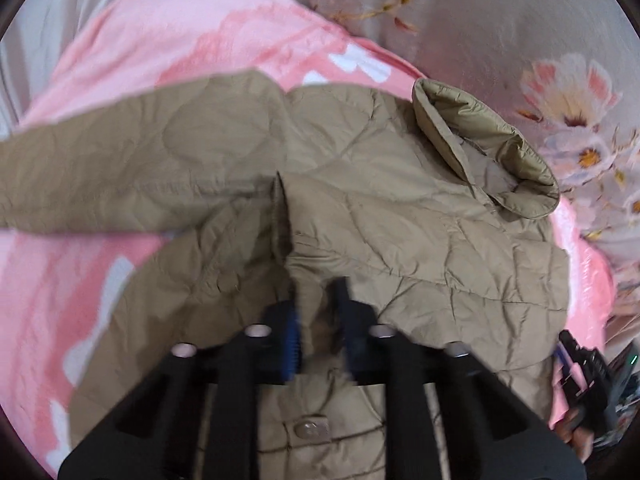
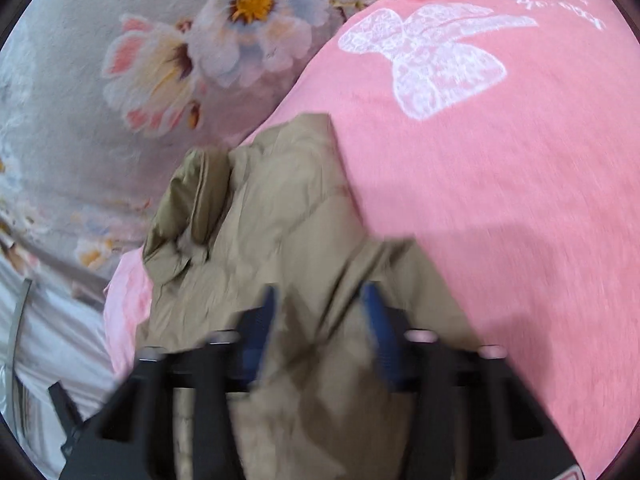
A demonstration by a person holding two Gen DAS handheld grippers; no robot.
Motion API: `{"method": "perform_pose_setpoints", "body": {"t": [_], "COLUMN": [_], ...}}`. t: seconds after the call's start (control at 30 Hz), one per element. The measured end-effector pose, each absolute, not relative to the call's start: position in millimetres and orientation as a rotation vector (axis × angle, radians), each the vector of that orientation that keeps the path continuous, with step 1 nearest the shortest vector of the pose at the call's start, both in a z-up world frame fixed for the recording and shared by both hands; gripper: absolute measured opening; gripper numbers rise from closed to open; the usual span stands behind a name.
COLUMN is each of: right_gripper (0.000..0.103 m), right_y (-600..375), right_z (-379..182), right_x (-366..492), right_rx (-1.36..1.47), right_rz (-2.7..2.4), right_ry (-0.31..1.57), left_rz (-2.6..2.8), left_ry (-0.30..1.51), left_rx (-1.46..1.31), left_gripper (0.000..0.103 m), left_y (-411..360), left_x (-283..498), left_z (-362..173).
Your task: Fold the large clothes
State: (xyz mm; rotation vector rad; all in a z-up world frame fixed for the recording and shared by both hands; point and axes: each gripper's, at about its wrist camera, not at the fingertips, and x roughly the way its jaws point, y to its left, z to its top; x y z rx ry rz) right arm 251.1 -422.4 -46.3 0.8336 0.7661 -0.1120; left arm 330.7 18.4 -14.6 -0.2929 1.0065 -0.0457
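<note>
The tan quilted jacket [image 1: 400, 208] is spread over a pink blanket [image 1: 200, 28] on a flowered bedspread [image 1: 500, 40], collar [image 1: 488, 152] towards the far edge and one sleeve [image 1: 100, 176] laid across. A pinch of its fabric is clamped between the nearly closed jaws of the left gripper [image 1: 318, 320], and the right gripper [image 2: 320, 320] is likewise closed on a bunched fold. For a clean fold, both gripped edges are best carried over level and together, so that the slippery padding is not dragged askew.

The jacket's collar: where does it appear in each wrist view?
Left wrist view: collar at upper right, standing up near the floral sheet.
Right wrist view: collar at middle left.
Shared landmark: the pink blanket under the jacket.
</note>
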Motion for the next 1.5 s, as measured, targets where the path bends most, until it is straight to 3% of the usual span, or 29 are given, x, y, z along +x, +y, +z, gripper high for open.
{"method": "perform_pose_setpoints", "body": {"t": [0.17, 0.33, 0.53, 0.7, 0.77, 0.8, 0.93, 1.13, 1.5], "right_gripper": [0.0, 0.0, 0.0, 0.002, 0.004, 0.004, 0.004, 0.005, 0.004], "right_y": [-403, -417, -400, -330, -299, -284, -239, -211, -210], "right_z": [2, -52, -23, 14, 19, 18, 1, -36, -49], "right_x": [232, 249, 233, 240, 248, 253, 275, 285, 282], "right_rx": [0.6, 0.512, 0.434, 0.3, 0.23, 0.204, 0.171, 0.123, 0.105], "right_rz": [-0.137, -0.29, -0.285, -0.11, -0.049, -0.029, 0.03, 0.027, 0.003], "right_ry": [0.597, 0.863, 0.786, 0.749, 0.751, 0.759, 0.819, 0.899, 0.867], "left_rz": [-0.017, 0.047, 0.078, 0.085, 0.059, 0.041, -0.049, -0.04, -0.052], "left_ry": [0.921, 0.961, 0.915, 0.826, 0.745, 0.704, 0.737, 0.908, 0.847], "left_rx": [-0.185, -0.058, 0.039, -0.034, -0.061, -0.07, -0.061, 0.006, -0.031], "left_gripper": [0.006, 0.007, 0.008, 0.031, 0.052, 0.055, 0.057, 0.057, 0.063], "left_y": [18, 9, -1, 19, 18, 14, -18, -50, -45], "left_x": [323, 327, 324, 292, 278, 273, 292, 330, 329], "left_z": [-5, -51, -58, -8, 22, 38, 41, -37, -67]}}
